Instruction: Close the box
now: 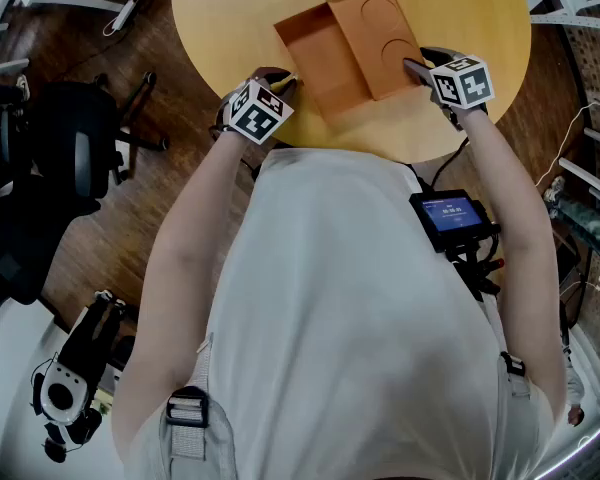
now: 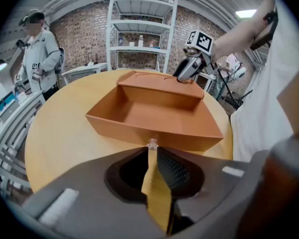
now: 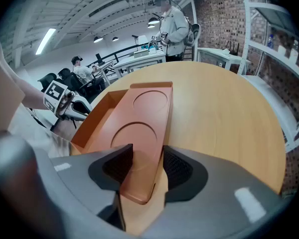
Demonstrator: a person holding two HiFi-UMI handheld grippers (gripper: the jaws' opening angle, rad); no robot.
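Two grippers on one orange box (image 1: 318, 60), and the thing is wide open near my edge of the round yellow worktop (image 1: 220, 13). The tray faces up. The lid (image 1: 378, 30), the one with two circles pressed into it, is folded out to the tray's right and joined to it along the long side.

My left gripper (image 1: 283, 85) is at the tray's near left corner, just beside the wall; I can't tell if it actually touches. In the left gripper view its jaws are closed tip to tip on nothing, with just a sliver of worktop showing through behind them.

My right gripper (image 1: 416, 68) is at the lid's near right corner. In the right gripper view the jaws stand wide apart and that corner pokes in between them, seemingly a bit above the worktop. The pads sit close on both sides, but I don't see them squeezing it.

Past the far side, a person (image 2: 40, 51) in a light jacket stands left of white shelving (image 2: 142, 34) against a brick wall. A black office chair (image 1: 65, 158) is on the wood floor to my left.
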